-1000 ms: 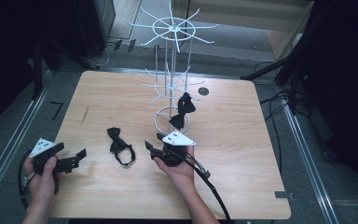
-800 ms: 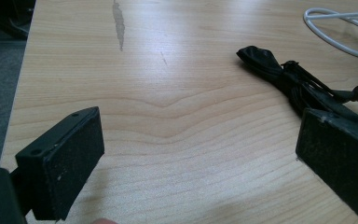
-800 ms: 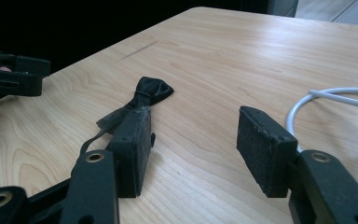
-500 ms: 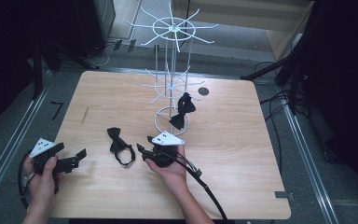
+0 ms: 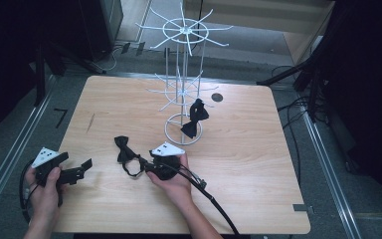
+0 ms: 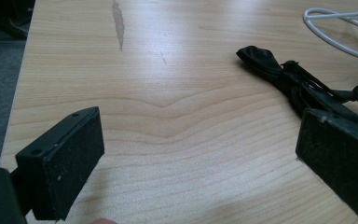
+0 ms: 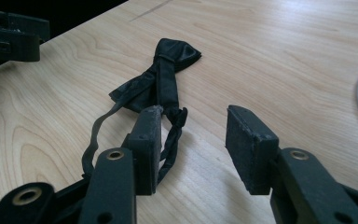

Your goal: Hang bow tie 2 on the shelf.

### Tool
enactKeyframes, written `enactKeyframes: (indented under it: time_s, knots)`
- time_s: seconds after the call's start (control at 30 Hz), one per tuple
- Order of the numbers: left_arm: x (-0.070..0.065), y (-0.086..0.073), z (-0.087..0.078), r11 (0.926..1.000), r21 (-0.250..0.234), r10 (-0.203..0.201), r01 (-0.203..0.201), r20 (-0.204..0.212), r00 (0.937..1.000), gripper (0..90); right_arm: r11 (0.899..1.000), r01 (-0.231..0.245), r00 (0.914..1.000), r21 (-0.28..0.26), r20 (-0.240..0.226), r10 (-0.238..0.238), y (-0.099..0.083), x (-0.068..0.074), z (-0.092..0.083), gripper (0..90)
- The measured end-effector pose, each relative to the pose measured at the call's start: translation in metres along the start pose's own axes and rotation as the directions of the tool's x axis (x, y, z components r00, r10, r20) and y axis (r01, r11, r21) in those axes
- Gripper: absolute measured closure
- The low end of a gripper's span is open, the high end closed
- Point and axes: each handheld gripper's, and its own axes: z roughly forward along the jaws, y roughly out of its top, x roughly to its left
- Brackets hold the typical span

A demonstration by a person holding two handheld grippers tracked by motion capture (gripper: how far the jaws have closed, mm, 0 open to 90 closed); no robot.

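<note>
Wooden tabletop (image 5: 258, 164) spreads before us. At far left, our left gripper (image 5: 82, 167) rests with jaws spread, nothing between them. Next, a black bow tie (image 5: 124, 149) lies flat on the wood. Our right gripper (image 5: 142, 163), jaws just narrowing, sits at its strap without pinching it. Behind stands a white wire rack (image 5: 181, 89).
</note>
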Motion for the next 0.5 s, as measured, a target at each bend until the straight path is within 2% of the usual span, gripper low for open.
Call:
enactKeyframes:
  time_s: [0.17,0.37,0.43,0.5]
  knots:
    - [0.000,0.000,0.000,1.0000,0.000,0.000,0.000,0.000,1.0000,1.4,1.000,-0.010,0.9999,0.026,-0.009,0.010,-0.001,0.003,0.006,58.9]
    - [0.000,0.000,0.000,1.0000,0.000,-0.003,0.003,0.002,1.0000,1.4,0.996,-0.025,0.9996,0.082,-0.013,0.026,-0.004,0.007,0.013,59.0]
    - [0.000,0.000,0.000,1.0000,0.001,-0.003,0.003,0.002,1.0000,1.4,0.996,-0.018,0.9996,0.086,-0.018,0.019,-0.004,0.008,0.014,60.3]
    - [0.000,0.000,0.000,1.0000,0.003,0.000,0.000,0.002,1.0000,1.4,0.995,-0.013,0.9999,0.099,-0.004,0.013,-0.004,0.009,0.015,62.1]
